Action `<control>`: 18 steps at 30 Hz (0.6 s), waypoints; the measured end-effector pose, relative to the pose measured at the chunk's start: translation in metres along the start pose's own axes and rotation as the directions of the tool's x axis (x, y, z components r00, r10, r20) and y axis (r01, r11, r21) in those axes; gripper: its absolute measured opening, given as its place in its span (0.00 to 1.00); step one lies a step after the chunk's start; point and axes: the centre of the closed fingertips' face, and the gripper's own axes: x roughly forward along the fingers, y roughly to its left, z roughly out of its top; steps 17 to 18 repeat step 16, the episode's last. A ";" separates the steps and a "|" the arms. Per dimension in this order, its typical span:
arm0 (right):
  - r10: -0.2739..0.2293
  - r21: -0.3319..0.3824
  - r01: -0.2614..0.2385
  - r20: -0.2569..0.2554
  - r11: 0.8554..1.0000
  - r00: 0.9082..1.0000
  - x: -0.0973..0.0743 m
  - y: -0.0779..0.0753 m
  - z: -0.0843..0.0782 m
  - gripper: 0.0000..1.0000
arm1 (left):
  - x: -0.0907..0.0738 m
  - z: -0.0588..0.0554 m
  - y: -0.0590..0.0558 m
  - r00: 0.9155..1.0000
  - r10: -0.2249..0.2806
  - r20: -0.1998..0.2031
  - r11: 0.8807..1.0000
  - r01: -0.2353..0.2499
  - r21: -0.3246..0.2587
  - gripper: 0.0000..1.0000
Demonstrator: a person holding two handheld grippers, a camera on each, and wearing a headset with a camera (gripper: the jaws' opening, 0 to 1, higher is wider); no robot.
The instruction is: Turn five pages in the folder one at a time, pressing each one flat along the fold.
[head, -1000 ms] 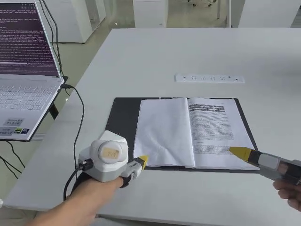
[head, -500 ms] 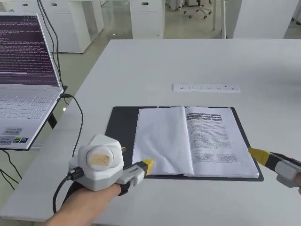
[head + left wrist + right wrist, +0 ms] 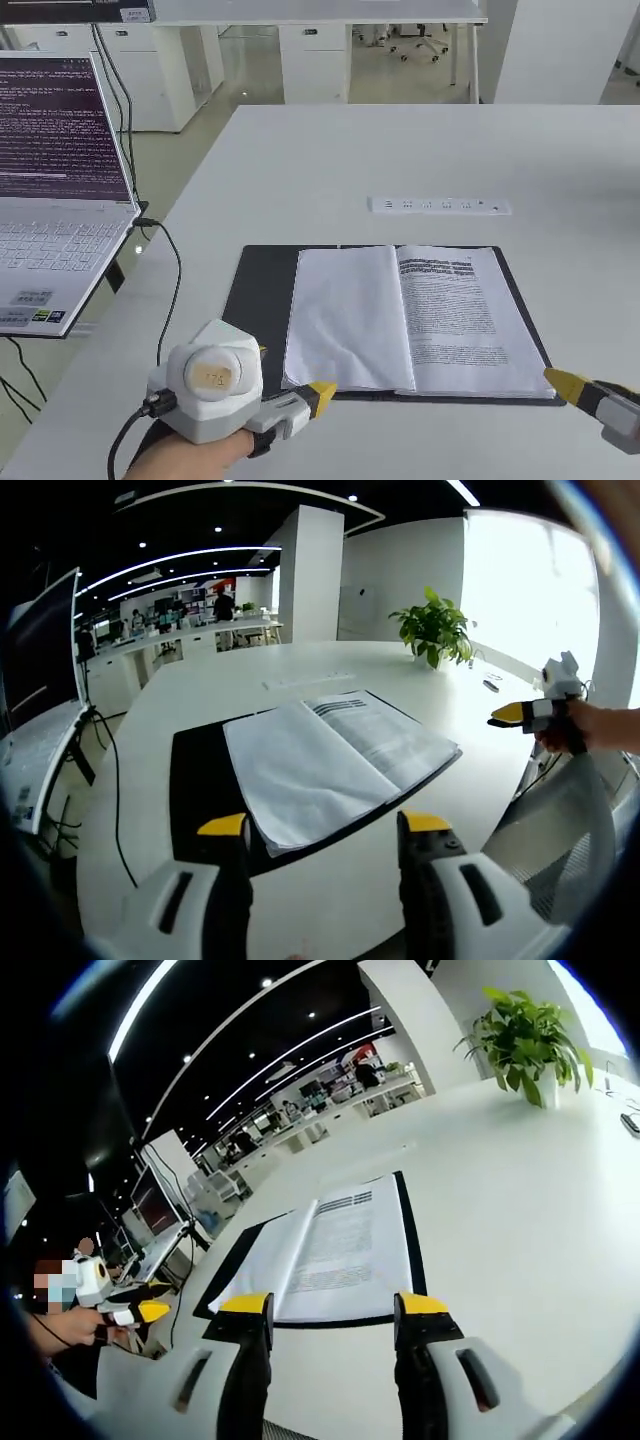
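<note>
Head view: looking down on the folder (image 3: pixel 400 320) lying open and flat on the white table (image 3: pixel 400 140), blank page left, printed page right; catching the left gripper (image 3: pixel 305 398) hovering just off its near left corner; spotting the right gripper (image 3: pixel 572 386) poking in near the right corner; passing a laptop (image 3: pixel 60 200) off left and a power strip (image 3: pixel 440 206) beyond the folder.

Left gripper view: showing jaws spread wide, pinching nothing, pointing at the folder's near edge.

Right gripper view: showing jaws likewise parted and empty, facing the printed page.

black folder (image 3: pixel 262 285) open flat, white pgs (image 3: pixel 400 310), on table
</note>
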 end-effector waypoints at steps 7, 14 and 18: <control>0.017 -0.052 -0.019 -0.031 0.998 0.999 0.002 0.006 -0.005 0.48 | 0.003 -0.007 -0.001 1.000 -0.003 -0.021 1.000 0.003 0.001 0.58; 0.015 -0.041 -0.016 -0.031 0.999 0.999 0.003 0.003 -0.005 0.47 | 0.004 -0.003 0.002 1.000 -0.003 -0.010 1.000 0.003 -0.012 0.58; 0.016 -0.039 -0.018 -0.030 0.999 0.999 0.003 0.003 -0.004 0.47 | 0.004 -0.004 0.003 1.000 0.001 -0.011 1.000 -0.001 -0.012 0.57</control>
